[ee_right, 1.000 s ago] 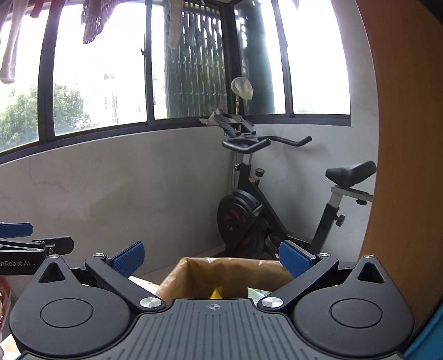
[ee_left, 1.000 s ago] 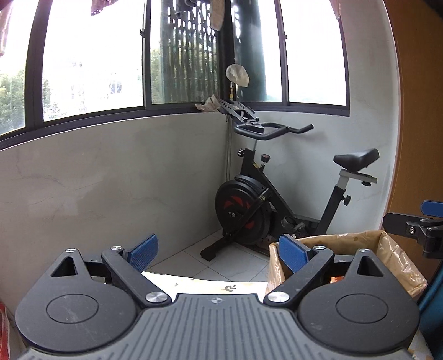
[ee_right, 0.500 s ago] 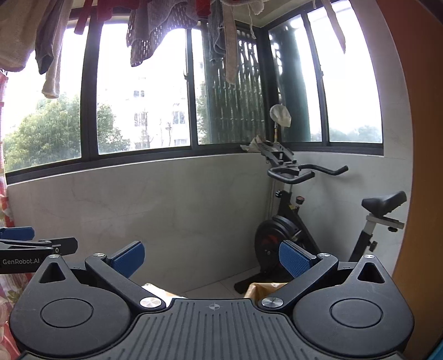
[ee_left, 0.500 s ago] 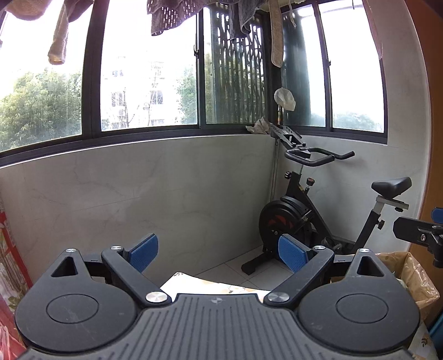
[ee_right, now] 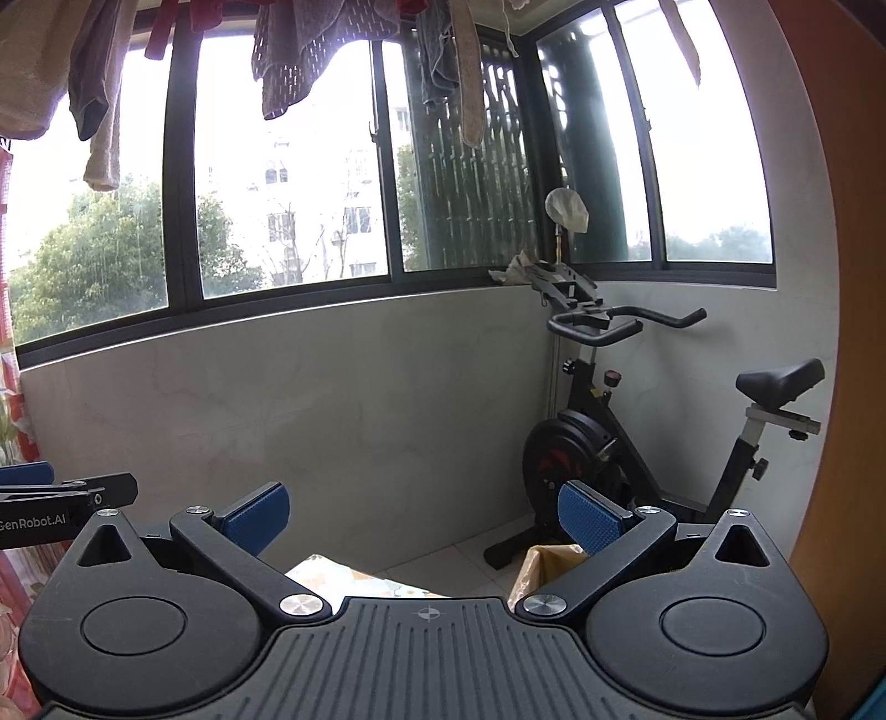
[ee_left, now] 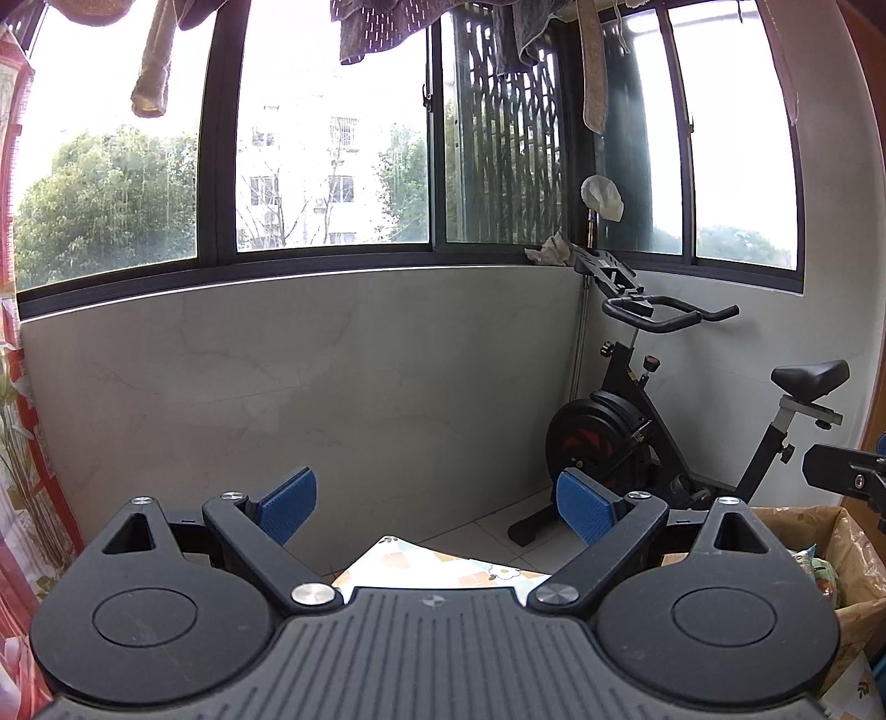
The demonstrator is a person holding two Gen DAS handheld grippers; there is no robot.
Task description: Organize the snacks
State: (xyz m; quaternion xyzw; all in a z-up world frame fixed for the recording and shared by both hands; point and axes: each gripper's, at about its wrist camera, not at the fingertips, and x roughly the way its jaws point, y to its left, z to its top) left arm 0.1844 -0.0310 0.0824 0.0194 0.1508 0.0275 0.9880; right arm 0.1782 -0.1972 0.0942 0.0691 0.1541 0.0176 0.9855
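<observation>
Left gripper [ee_left: 437, 501] and right gripper [ee_right: 423, 512] both spread apart, empty, raised above the brown bag [ee_left: 847, 554]; exercise bike [ee_left: 653, 437] behind the bag

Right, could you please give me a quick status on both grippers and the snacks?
Left gripper open, empty. Right gripper open, empty. Paper bag low at right, contents barely visible. Both aimed at the wall; nothing between the fingers.

Tilted upward since a second ago, so more window [ee_left: 326, 138] and hanging laundry [ee_right: 326, 50] fill both views. Swung left as well, pushing the exercise bike [ee_left: 637, 421] toward the right. Dropped low in both views: the brown paper bag [ee_left: 819, 531], now only a sliver in the right wrist view beside the right gripper [ee_right: 423, 518].
</observation>
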